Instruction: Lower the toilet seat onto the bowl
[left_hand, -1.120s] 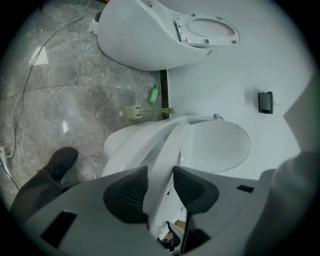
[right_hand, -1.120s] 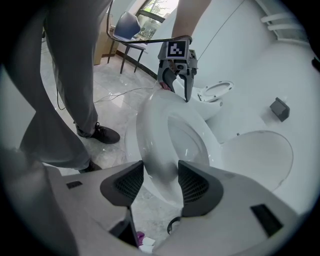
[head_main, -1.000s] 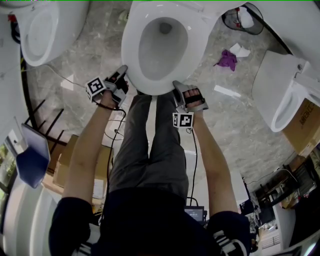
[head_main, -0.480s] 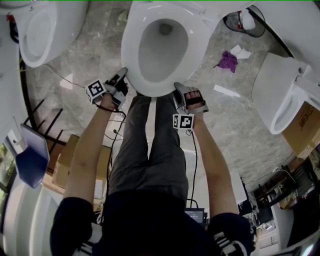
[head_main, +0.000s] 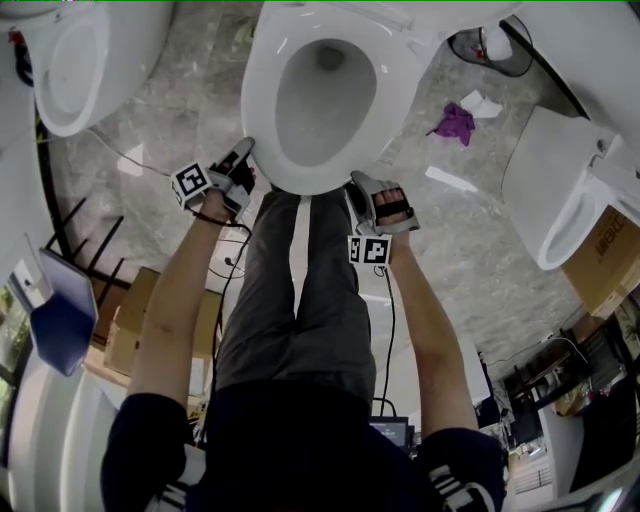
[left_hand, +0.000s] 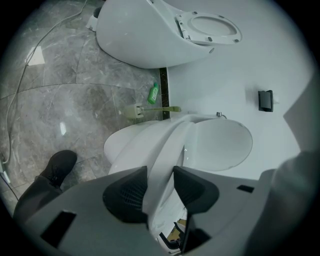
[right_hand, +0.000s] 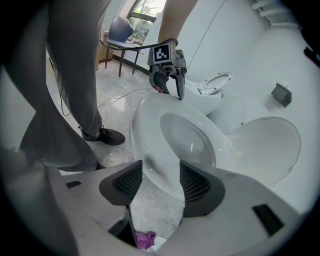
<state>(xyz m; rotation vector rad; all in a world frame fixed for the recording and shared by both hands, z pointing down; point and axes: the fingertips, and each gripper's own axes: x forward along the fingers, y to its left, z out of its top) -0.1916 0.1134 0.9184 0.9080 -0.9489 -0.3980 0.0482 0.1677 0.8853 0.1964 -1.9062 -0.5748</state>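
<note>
The white toilet seat lies flat on the bowl, and the lid stands up behind it. My left gripper is at the bowl's front left. In the left gripper view its jaws are closed on the seat's edge, with both pads against the white rim. My right gripper is at the front right. In the right gripper view its jaws straddle the rim with a gap beside the pads. The left gripper shows there on the far rim.
Other toilets stand at the left and right. A purple cloth and paper scraps lie on the marble floor. The person's legs are just before the bowl. A green bottle and a brush sit by the wall.
The right gripper has tilted slightly at the bowl's front right. The left gripper and the seat stay where they were.
</note>
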